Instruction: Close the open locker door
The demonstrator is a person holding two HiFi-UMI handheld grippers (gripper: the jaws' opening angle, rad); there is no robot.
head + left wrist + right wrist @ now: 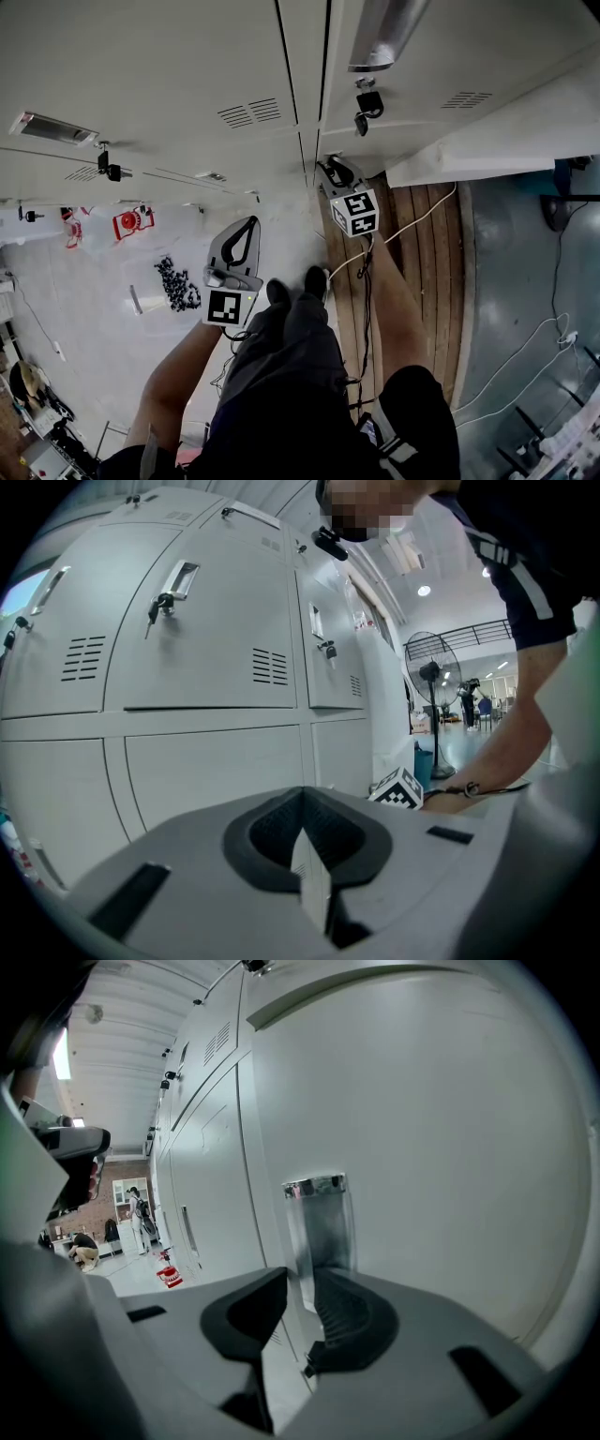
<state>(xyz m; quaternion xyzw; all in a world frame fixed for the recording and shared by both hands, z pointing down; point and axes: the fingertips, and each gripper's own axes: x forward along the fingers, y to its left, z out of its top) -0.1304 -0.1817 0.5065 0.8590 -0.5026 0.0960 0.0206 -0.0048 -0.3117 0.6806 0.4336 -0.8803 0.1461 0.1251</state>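
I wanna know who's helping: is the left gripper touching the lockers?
Apart. The left gripper view shows the lockers standing well beyond the left gripper.

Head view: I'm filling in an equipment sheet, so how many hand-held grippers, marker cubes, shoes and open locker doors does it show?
hand-held grippers: 2, the left hand-held gripper and the right hand-held gripper
marker cubes: 2
shoes: 2
open locker door: 1
Total: 7
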